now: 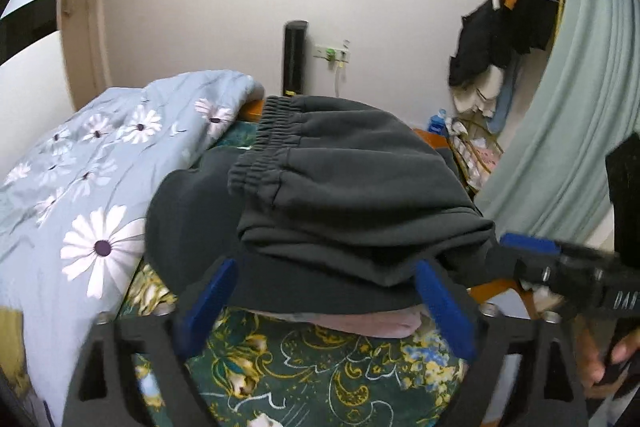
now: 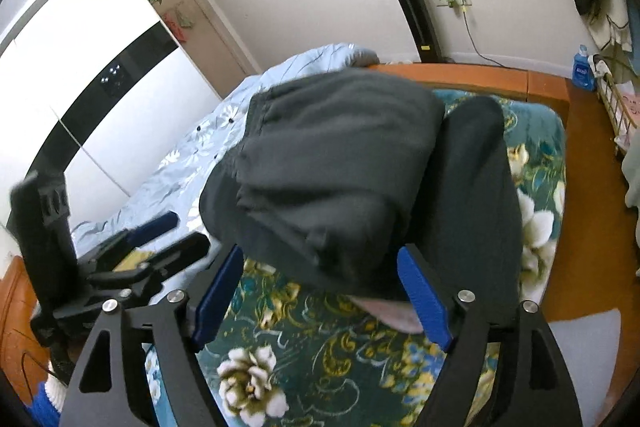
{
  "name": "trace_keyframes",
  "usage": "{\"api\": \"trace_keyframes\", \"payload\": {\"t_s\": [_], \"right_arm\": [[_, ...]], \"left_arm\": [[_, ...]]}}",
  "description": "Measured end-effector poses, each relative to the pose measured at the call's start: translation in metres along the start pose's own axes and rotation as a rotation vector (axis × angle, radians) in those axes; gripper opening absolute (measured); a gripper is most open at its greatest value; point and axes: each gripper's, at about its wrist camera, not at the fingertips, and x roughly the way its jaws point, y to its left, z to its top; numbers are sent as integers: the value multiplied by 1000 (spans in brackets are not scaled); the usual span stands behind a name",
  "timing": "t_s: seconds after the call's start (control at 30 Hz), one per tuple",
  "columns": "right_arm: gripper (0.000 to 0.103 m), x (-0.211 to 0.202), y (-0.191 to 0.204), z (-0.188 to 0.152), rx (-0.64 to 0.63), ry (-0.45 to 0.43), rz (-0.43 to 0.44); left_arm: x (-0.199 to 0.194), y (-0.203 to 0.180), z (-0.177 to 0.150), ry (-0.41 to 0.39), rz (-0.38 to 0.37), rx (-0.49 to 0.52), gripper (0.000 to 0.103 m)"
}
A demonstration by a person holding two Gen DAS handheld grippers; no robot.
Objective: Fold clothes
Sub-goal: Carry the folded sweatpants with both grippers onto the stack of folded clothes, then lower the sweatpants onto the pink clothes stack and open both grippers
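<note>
A folded pile of dark grey sweatpants [image 1: 344,187] with an elastic waistband lies on the green floral bedspread [image 1: 320,367]; it also shows in the right wrist view [image 2: 340,163]. My left gripper [image 1: 324,303] is open, its blue pads just short of the pile's near edge. My right gripper [image 2: 320,291] is open too, its pads at the pile's near edge, holding nothing. A pale pink cloth [image 2: 392,313] peeks from under the pile. The right gripper also shows in the left wrist view [image 1: 560,263].
A light blue daisy quilt [image 1: 80,195] lies left of the pile. A black tower fan [image 2: 416,19] stands by the far wall. Clothes hang on a rack [image 1: 508,27] at the right. The wooden bed frame [image 2: 480,77] edges the mattress. A white wardrobe [image 2: 92,83] stands left.
</note>
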Motion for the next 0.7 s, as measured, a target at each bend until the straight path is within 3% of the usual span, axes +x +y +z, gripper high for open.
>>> {"api": "trace_keyframes", "payload": {"t_s": [0.23, 0.3, 0.7], "right_arm": [[92, 8, 12, -21, -22, 5, -40], [103, 10, 16, -26, -34, 4, -30], [103, 11, 23, -46, -45, -46, -114]], "left_arm": [[-17, 2, -18, -2, 52, -36, 103], [-22, 4, -24, 2, 66, -51, 103], [-28, 19, -63, 66, 128, -233, 103]]}}
